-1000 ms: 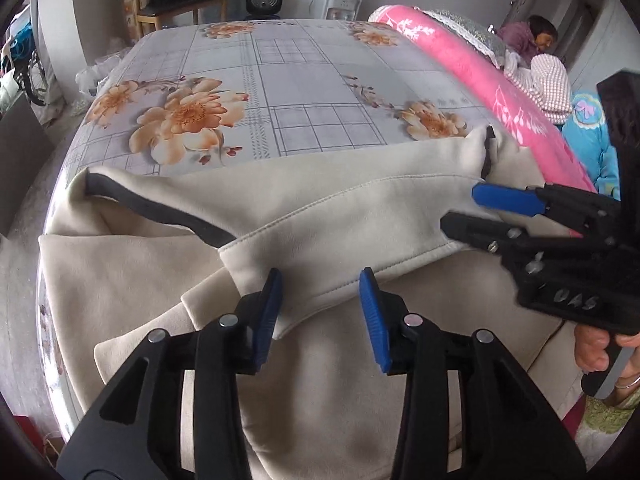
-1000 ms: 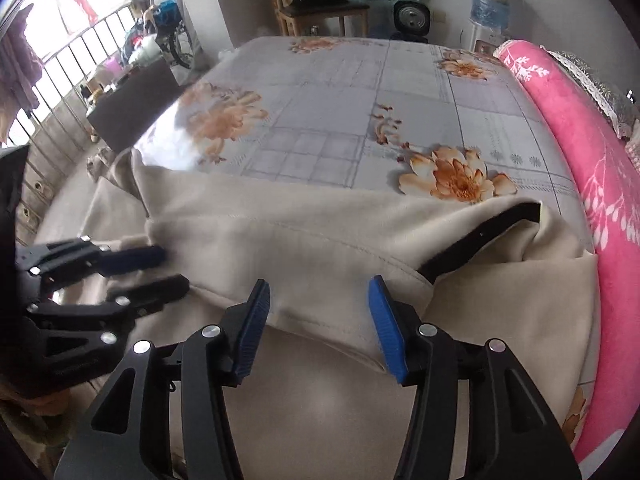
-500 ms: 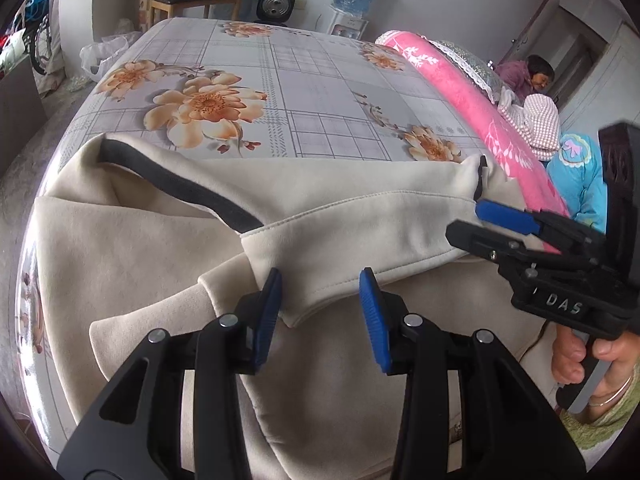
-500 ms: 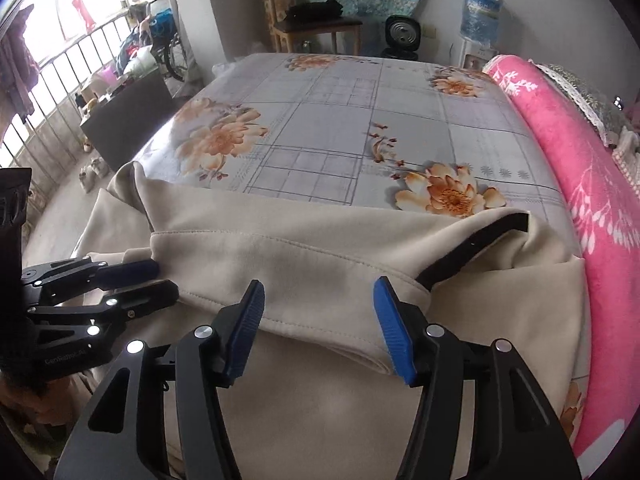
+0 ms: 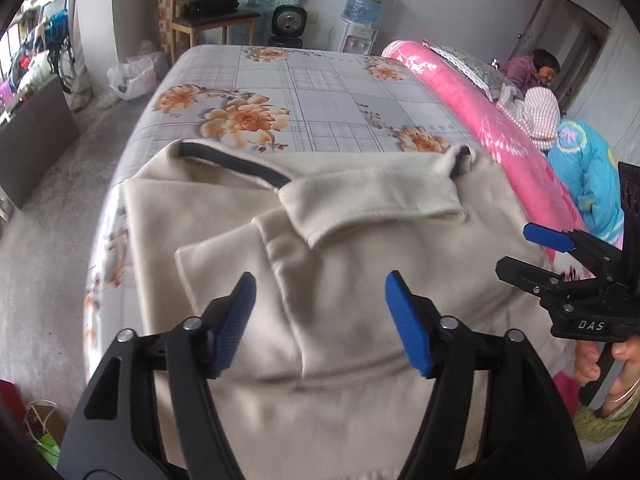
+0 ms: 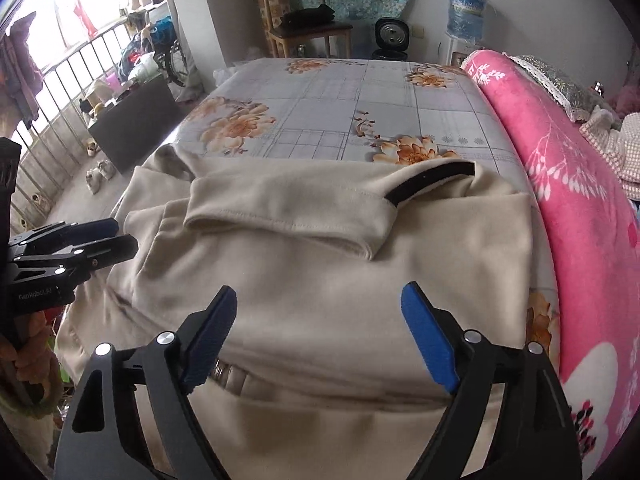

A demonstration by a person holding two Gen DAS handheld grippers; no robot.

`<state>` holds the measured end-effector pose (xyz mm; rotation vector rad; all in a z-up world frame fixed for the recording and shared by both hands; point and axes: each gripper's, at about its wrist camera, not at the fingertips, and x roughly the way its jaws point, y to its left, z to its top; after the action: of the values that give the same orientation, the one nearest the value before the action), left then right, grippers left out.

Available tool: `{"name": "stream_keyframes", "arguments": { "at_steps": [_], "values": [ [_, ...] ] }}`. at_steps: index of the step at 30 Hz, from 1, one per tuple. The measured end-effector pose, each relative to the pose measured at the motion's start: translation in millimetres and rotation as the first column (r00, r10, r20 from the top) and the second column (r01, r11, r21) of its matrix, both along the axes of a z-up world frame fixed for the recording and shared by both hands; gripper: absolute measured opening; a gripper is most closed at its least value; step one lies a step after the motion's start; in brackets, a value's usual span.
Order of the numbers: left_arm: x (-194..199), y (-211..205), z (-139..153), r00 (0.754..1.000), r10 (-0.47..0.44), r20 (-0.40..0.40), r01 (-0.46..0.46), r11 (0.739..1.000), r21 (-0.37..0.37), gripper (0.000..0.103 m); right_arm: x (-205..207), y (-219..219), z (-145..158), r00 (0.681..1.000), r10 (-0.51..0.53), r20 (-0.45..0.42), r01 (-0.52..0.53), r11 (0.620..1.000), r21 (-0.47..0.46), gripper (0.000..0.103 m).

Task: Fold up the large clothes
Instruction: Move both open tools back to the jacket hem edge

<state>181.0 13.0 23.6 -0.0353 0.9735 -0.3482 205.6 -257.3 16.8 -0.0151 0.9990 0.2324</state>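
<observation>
A large cream garment [image 5: 360,320] with dark trim [image 5: 236,164] lies folded on the bed, a folded-over band [image 6: 288,212] lying across its far part. My left gripper [image 5: 320,292] hovers above the near part of the garment, jaws opening, nothing between the pads. My right gripper [image 6: 320,300] hangs over the same cloth further right, jaws also opening and empty. Each one shows in the other's view: the right gripper [image 5: 516,250] at the right edge, held by a hand [image 5: 600,360], and the left gripper [image 6: 124,234] at the left edge.
The bed [image 6: 360,92] has a grey floral sheet, with a pink blanket [image 6: 580,200] along its right side. A person in blue [image 5: 588,168] is beside the blanket. A chair [image 6: 308,28], a fan [image 6: 392,36] and a water dispenser [image 6: 464,12] stand at the far wall.
The folded edge that sat between the pads of both grippers now lies on the garment. Both grippers have opened wider and drawn back and up from it.
</observation>
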Motion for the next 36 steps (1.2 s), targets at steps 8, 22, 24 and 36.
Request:
{"name": "stream_keyframes", "arguments": {
  "at_steps": [8,22,24,36],
  "values": [
    [-75,-9,-11,0.999,-0.015,0.033,0.009,0.981,0.193,0.084,-70,13,-14,0.999,0.037,-0.033,-0.039,0.998,-0.046,0.094],
    [-93,-9,-68,0.996,0.083,-0.04,-0.069,0.962,0.266,0.095,-81,7,-70,0.994,-0.031,-0.109,0.024,0.998,-0.066,0.097],
    [-92,-5,-70,0.993,0.1,-0.06,-0.084,0.97,0.229,0.095,-83,7,-70,0.994,-0.034,-0.101,0.028,0.998,-0.064,0.097],
    [-91,-7,-72,0.99,0.123,-0.073,-0.103,0.966,0.238,0.096,-85,8,-70,0.991,-0.086,-0.106,0.079,0.995,-0.068,0.097]
  ]
}}
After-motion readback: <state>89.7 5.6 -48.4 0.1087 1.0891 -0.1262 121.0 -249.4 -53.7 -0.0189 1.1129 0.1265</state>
